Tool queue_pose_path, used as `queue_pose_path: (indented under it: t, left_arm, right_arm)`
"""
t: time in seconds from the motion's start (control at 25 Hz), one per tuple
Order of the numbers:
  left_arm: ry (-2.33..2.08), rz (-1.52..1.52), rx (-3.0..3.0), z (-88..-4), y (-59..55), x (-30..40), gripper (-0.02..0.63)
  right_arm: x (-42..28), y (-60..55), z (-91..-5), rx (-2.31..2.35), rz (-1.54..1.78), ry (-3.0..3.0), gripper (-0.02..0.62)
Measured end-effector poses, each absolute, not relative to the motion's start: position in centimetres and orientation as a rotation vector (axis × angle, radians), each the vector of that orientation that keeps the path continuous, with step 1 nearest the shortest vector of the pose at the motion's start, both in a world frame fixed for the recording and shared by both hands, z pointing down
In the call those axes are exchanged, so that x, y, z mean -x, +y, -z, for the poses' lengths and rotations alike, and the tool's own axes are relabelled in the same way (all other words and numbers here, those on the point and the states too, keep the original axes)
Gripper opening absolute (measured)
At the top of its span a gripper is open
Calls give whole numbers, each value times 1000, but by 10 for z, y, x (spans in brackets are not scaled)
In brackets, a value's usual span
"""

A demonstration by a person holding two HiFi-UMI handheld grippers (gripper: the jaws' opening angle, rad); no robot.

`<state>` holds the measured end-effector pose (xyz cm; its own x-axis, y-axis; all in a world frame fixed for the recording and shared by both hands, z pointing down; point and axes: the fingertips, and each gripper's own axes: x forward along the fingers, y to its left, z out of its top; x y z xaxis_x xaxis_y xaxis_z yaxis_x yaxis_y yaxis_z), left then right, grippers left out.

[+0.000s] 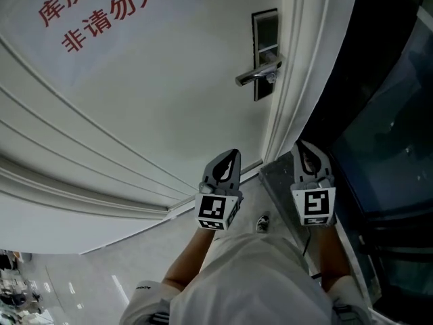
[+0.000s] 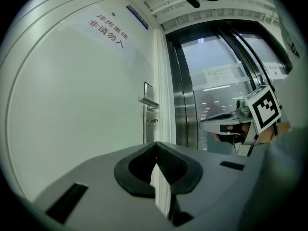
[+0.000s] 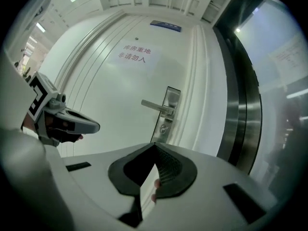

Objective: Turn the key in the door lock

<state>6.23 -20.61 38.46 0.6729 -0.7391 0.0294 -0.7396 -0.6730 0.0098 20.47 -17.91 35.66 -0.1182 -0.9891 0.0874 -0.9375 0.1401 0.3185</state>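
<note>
A white door (image 1: 155, 107) carries a dark lock plate (image 1: 264, 29) with a silver lever handle (image 1: 257, 74). Just under the lever a small key (image 1: 271, 78) sticks out of the lock; it also shows as a key (image 3: 163, 127) in the right gripper view and a key (image 2: 153, 121) in the left gripper view. My left gripper (image 1: 233, 154) hangs well short of the door, jaws shut with nothing between them. My right gripper (image 1: 304, 145) is beside it near the door frame, also shut and holding nothing. Both point towards the lock.
A red-lettered sign (image 1: 101, 9) hangs on the door's upper part. Right of the white door frame (image 1: 298, 80) stand a metal post (image 3: 240, 124) and dark glass panels (image 1: 392, 114). The tiled floor (image 1: 122, 269) lies below.
</note>
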Motion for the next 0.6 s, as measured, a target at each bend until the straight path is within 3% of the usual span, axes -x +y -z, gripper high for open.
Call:
queue_pose_path:
  t: [0.6]
  left_arm:
    - [-1509, -70, -2769, -372, -243, -95, 9]
  right_arm:
    - [-207, -305, -340, -1292, 827, -1861, -6]
